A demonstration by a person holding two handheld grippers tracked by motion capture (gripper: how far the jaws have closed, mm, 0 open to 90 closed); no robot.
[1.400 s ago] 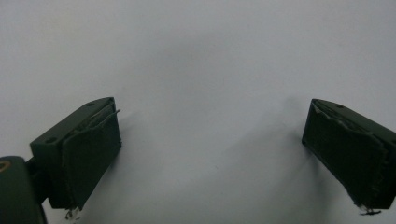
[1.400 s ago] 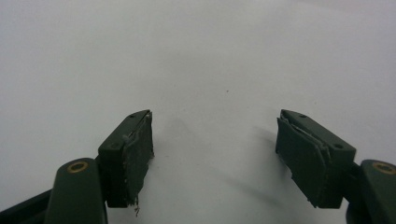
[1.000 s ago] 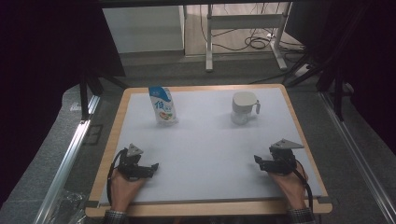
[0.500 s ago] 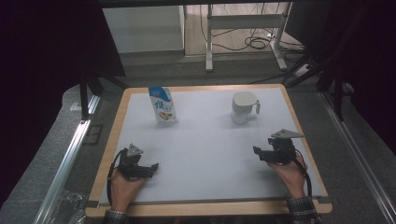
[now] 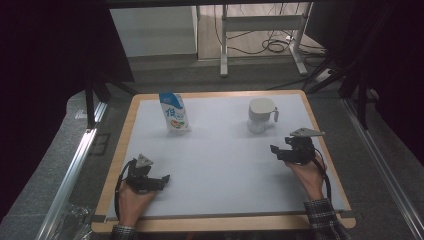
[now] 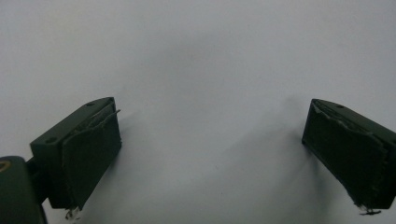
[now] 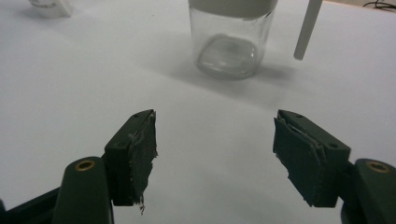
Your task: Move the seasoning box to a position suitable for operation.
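A clear glass jug (image 5: 261, 115) with a white lid and handle stands at the back right of the white board (image 5: 220, 165). A blue and white pouch (image 5: 174, 112) stands upright at the back left. My right gripper (image 5: 276, 152) hovers in front of and to the right of the jug, pointing towards it. Its jaws are open, have just been closing a little, and have nothing between them. In the right gripper view the jug (image 7: 231, 39) stands a short way beyond the right gripper (image 7: 215, 128). My left gripper (image 5: 162, 181) rests open and empty at the front left; the left gripper view shows the left gripper (image 6: 210, 126) over bare board.
The board has a wooden rim (image 5: 220, 222). A metal rail (image 5: 70, 170) runs along its left side. Beyond the far edge are the legs of a desk (image 5: 224, 45) and cables (image 5: 275, 45) on the floor.
My right gripper has moved away from the front edge and up, closer to the jug. The left gripper, jug and pouch have stayed where they were.
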